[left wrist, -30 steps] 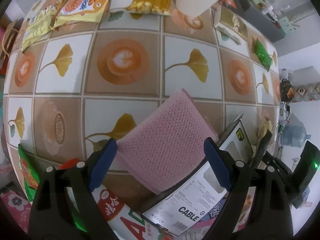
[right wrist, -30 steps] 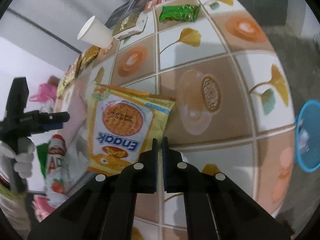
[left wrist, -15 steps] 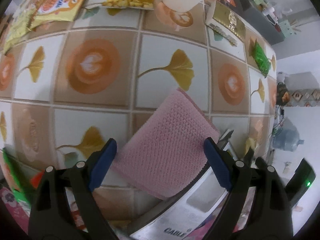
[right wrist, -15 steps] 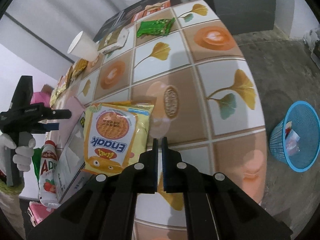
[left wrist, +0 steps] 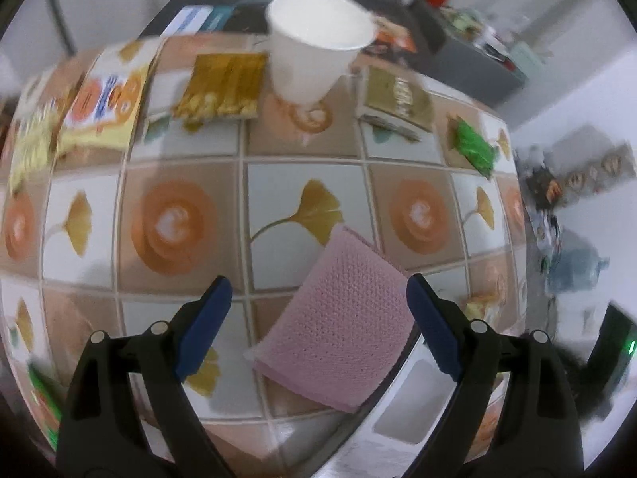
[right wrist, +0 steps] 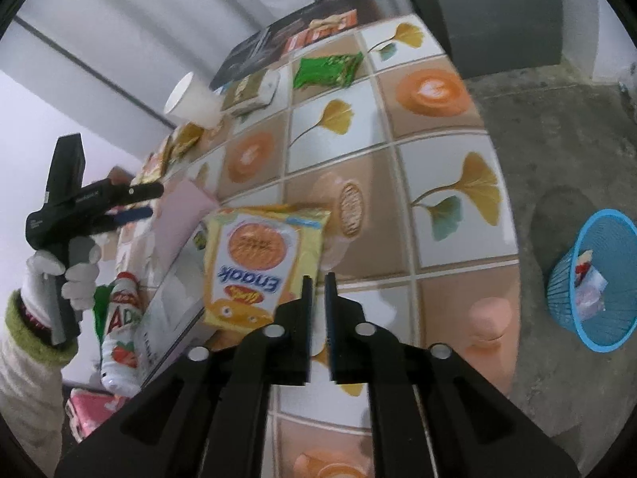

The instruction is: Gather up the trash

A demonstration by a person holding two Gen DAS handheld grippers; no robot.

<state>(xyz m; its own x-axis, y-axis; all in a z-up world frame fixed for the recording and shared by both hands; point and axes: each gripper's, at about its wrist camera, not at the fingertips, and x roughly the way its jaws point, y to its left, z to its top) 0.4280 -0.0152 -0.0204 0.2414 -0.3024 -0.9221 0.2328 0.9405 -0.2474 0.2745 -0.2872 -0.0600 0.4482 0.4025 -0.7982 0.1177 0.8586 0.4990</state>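
In the left wrist view the left tool is spread wide and grasps nothing; the folded pink knitted cloth lies between its blue fingertips on the tiled tabletop, its lower right corner resting on a white cardboard box cut off at the bottom of the frame. A white paper cup stands at top centre; the snack packets beside it are blurred.

In the right wrist view the right tool is clenched to a thin gap, empty, its tips just beside the yellow Enaak snack packet at centre left. A blue plastic waste basket sits on the floor at right, with scraps inside.
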